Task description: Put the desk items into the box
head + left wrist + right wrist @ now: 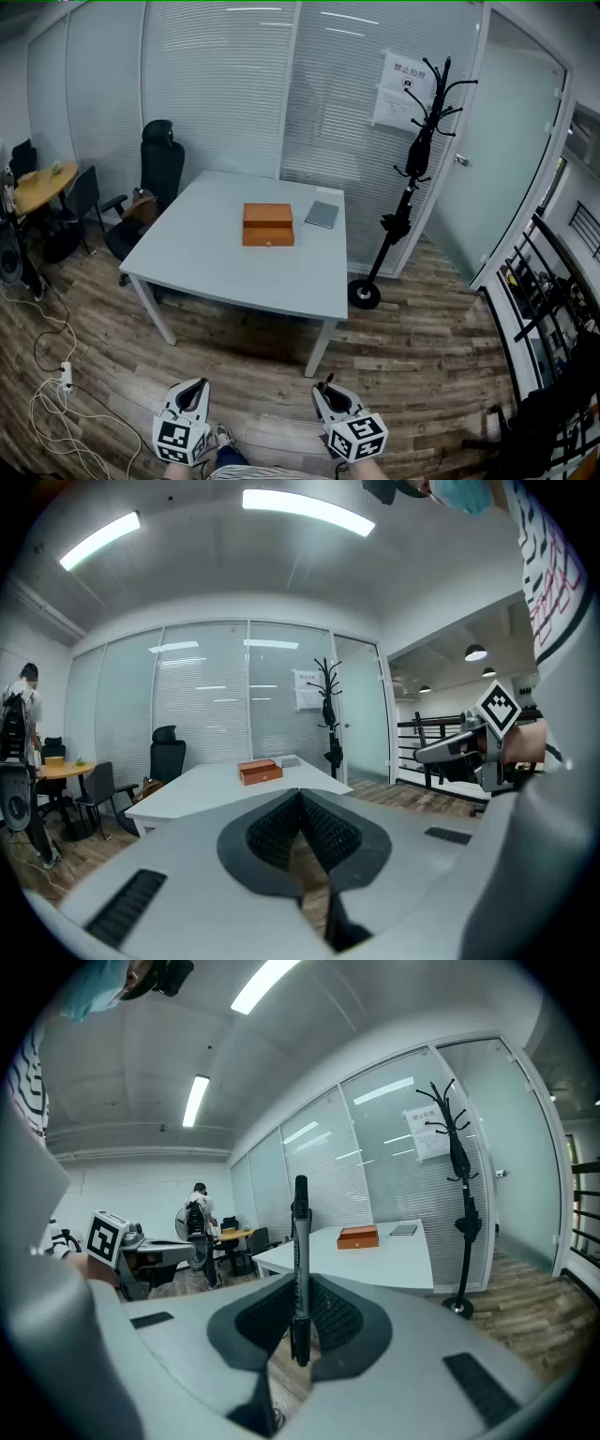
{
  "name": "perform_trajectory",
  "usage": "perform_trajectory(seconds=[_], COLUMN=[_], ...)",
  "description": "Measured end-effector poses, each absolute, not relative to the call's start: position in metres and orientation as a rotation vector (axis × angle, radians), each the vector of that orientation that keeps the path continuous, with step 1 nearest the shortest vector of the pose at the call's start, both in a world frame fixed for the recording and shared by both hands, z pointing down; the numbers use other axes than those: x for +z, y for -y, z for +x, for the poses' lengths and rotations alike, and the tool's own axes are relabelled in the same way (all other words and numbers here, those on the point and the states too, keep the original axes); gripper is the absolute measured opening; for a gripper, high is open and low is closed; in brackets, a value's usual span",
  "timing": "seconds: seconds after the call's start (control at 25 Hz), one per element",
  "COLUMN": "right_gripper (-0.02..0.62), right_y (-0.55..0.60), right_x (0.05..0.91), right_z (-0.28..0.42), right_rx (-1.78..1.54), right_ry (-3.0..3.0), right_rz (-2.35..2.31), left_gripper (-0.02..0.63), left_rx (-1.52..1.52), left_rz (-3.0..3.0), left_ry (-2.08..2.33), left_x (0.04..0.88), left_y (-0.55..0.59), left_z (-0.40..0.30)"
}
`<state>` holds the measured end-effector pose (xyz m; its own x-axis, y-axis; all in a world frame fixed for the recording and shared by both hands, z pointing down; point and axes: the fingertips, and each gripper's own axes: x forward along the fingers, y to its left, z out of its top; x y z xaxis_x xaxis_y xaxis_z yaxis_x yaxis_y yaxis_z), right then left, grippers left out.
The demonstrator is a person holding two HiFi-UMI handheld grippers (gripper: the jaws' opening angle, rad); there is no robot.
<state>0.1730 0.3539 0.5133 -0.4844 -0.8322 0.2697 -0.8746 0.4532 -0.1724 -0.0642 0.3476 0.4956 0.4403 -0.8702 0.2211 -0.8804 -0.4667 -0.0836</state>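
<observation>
An orange box (268, 225) with a drawer front sits in the middle of the white table (211, 258); it also shows far off as the orange box (260, 772) and the orange box (358, 1237). A grey notebook (322, 215) lies just right of it. Both grippers hang low near the person's legs, well short of the table. My left gripper (190, 401) has its jaws closed with nothing between them (300, 819). My right gripper (330, 401) is shut on a dark pen (300, 1269) that stands upright between the pads.
A black coat stand (410, 178) rises right of the table. A black office chair (155, 183) stands at the table's left; a round wooden table (37, 186) is further left. Cables and a power strip (64, 375) lie on the wood floor. A person (199, 1218) stands in the background.
</observation>
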Motion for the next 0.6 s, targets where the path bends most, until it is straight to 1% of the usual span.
perform_trajectory(seconds=[0.32, 0.6], right_gripper=[0.061, 0.061], right_y=[-0.341, -0.291], right_x=[0.514, 0.514], right_z=[0.175, 0.165], right_rx=[0.503, 0.515], right_ry=[2.56, 2.555], right_rz=[1.504, 1.554], left_gripper=[0.021, 0.021], left_rx=[0.378, 0.369], left_rz=[2.61, 2.604], left_ry=[1.59, 1.569], left_x=[0.496, 0.503], left_y=[-0.339, -0.293], left_z=[-0.066, -0.08])
